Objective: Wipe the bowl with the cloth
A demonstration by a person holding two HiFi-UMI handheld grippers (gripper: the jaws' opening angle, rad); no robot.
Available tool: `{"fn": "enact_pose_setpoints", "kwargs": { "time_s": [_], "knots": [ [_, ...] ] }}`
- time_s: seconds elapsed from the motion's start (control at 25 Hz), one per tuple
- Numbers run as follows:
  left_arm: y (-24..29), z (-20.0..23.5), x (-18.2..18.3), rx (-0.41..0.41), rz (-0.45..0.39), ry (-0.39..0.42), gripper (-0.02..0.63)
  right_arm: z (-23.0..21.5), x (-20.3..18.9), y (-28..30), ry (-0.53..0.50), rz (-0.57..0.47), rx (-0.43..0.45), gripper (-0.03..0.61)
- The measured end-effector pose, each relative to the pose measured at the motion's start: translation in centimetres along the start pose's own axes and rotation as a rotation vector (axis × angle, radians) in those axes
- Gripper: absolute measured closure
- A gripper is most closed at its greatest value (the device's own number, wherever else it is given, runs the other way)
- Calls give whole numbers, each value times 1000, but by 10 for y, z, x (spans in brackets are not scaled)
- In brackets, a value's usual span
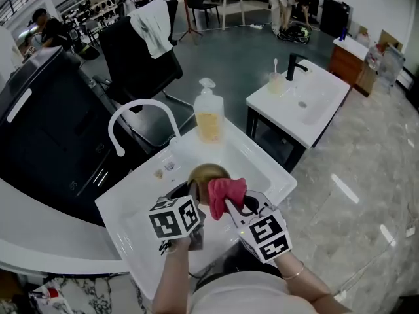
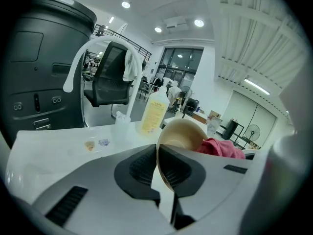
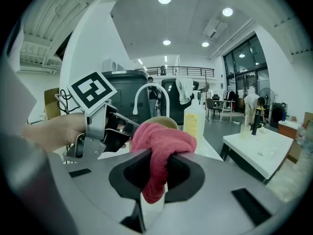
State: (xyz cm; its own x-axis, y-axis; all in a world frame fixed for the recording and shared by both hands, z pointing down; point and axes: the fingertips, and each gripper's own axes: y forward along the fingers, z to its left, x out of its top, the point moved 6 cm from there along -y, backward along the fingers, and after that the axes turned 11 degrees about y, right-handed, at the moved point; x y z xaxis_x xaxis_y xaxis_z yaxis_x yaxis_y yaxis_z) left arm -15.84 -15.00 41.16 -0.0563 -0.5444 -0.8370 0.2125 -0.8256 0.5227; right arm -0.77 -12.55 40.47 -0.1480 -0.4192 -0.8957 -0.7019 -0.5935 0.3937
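A tan bowl [image 1: 207, 174] is held on its side above the white sink basin [image 1: 258, 165], its mouth turned right. My left gripper [image 1: 194, 209] is shut on the bowl's rim; in the left gripper view the thin rim [image 2: 159, 164] runs between the two black pads. My right gripper [image 1: 230, 208] is shut on a bunched pink-red cloth [image 1: 226, 191] that presses against the bowl's open side. In the right gripper view the cloth [image 3: 161, 148] hangs between the pads, with the bowl [image 3: 161, 121] just behind it and the left gripper [image 3: 115, 129] to its left.
A white arched faucet [image 1: 141, 113] rises at the basin's back left. A clear soap bottle with yellow liquid [image 1: 209, 115] stands on the back rim. A second white sink with a black tap [image 1: 302, 97] lies to the right. A black chair [image 1: 141, 57] stands behind.
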Motion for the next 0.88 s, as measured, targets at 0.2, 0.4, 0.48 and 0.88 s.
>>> {"fn": "enact_pose_setpoints", "kwargs": {
  "time_s": [0.2,0.4,0.48,0.88],
  "knots": [
    [0,-3,-1,5,9,15,584,-11,1,-7,13,-12,-33,526],
    [-1,-4,-3,14,17,20,584,-23,4,-15,33,-34,-62,526],
    [-2,-2,-4,26,22,24,584,-26,6,-17,48,-44,-67,526],
    [-24,44,-18,165,30,-43,586,-43,16,-26,134,-108,-64,526]
  ]
}}
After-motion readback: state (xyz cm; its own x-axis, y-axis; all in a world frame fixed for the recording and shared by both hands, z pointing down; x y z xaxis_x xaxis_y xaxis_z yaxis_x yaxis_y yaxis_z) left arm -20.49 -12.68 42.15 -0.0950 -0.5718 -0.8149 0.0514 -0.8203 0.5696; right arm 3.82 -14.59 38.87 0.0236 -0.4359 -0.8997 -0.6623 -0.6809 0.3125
